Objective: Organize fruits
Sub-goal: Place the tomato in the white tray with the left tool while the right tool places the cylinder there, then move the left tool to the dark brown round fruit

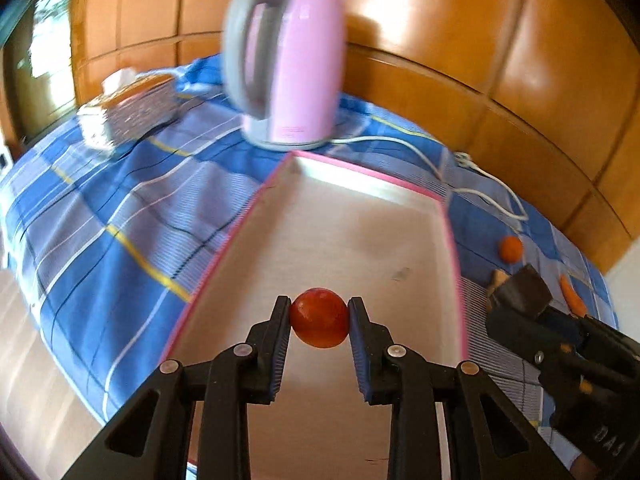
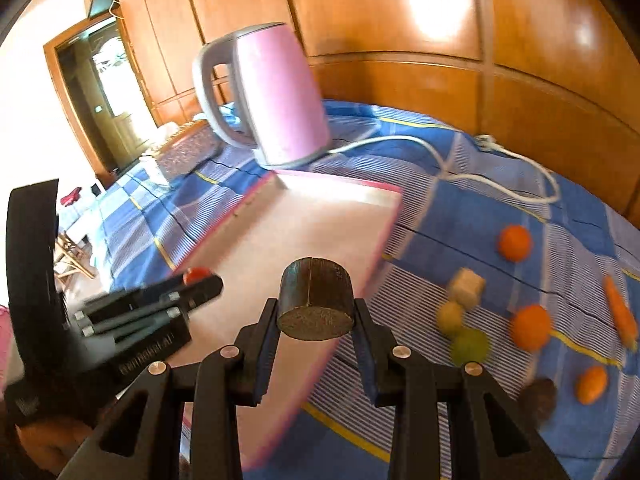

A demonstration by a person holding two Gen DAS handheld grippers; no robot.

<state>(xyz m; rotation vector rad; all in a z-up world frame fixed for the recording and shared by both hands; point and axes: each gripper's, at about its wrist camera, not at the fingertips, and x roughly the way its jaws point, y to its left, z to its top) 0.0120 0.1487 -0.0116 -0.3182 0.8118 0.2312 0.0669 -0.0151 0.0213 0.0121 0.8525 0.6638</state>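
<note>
Your left tongs (image 1: 319,322) are clamped on a small red round fruit (image 1: 319,323), one pad pressing each side of it. You hold it above the near part of the pink-rimmed tray (image 1: 362,166), whose pale floor is bare in the left wrist view.

Your right tongs (image 2: 316,312) are clamped on a dark brown cylinder (image 2: 316,298), flat end facing the camera, with a slit running across its curved top. It hangs over the tray's right rim, near end. In the left wrist view the same cylinder shows at the right edge of the tray, just outside the rim.

The loose items lie on the blue checked cloth (image 2: 460,204) to the right of the tray:
- one orange (image 2: 515,242), farthest;
- a tan cube (image 2: 466,287), with a yellow-green fruit (image 2: 451,317) just beside it on the near side;
- a green round fruit (image 2: 471,345), touching or just beside the yellow-green one; motion blur prevents a firm call;
- a second orange (image 2: 531,327) right of these;
- a carrot (image 2: 620,307) at the far right;
- a small orange oval fruit (image 2: 591,384) and a dark round item (image 2: 539,398), nearest, both blurred.

Beyond the tray's far end stands a pink electric kettle (image 2: 276,100) with a grey handle. Its white cord (image 2: 500,190) trails right across the cloth. Left of the kettle sits a patterned tissue box (image 1: 132,110). A wooden panelled wall (image 1: 460,40) backs the scene.
</note>
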